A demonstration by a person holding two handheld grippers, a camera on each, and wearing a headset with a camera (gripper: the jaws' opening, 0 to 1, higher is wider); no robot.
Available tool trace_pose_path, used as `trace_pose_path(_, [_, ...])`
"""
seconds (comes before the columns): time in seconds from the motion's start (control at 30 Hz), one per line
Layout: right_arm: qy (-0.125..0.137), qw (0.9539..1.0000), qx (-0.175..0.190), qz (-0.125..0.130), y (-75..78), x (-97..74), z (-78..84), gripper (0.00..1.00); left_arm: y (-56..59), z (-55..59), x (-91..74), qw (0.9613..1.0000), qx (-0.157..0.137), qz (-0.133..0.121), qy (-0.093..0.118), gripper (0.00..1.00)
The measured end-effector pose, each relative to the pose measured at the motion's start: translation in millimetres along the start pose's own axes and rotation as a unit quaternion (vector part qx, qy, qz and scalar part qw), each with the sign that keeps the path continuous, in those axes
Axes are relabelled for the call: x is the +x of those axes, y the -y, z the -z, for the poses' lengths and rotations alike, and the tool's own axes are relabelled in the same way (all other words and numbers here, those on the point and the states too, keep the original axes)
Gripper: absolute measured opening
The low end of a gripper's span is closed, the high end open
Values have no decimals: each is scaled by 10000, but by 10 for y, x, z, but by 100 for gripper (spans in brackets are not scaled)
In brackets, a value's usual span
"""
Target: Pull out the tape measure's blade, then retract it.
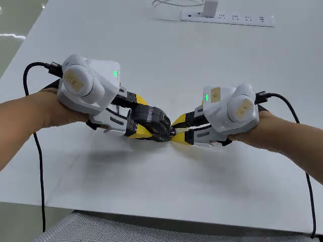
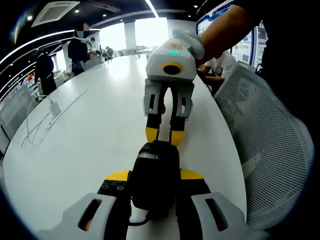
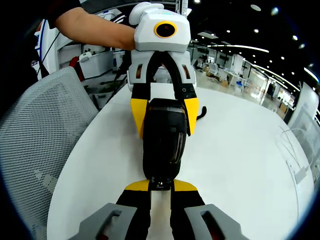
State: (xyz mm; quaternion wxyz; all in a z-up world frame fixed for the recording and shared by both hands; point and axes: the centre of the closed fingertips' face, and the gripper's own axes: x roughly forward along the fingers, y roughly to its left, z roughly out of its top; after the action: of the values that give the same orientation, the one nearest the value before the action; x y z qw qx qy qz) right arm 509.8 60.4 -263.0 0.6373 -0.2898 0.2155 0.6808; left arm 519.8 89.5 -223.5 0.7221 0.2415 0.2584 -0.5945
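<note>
the tape measure [image 2: 155, 175], a black case, sits clamped between the yellow pads of the left gripper [image 1: 145, 117], held just above the white table [image 1: 151, 196] near its front edge. at the case's mouth the blade tip [image 3: 160, 183] is pinched by the right gripper [image 1: 176, 131], whose jaws are drawn nearly together; almost no blade shows between case and jaws. the two grippers meet nose to nose. a power strip [image 1: 227, 18] lies along the far edge, and a mesh chair [image 2: 260, 150] stands beside the table.

Tape measure [image 1: 156, 119] partly behind left gripper [image 1: 141, 116]
</note>
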Motion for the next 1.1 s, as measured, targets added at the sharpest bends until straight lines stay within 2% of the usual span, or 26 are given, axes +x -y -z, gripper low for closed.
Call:
trace_pose_path(0.2, [35, 9999, -46, -120, -6, -1, 1, 9, -1, 3, 0, 10000, -14, 6, 23, 28])
trace_pose_path(1.1, [-9, 9999, 38, -153, -22, -20, -3, 7, 5, 13, 4, 10000, 43, 21, -53, 27])
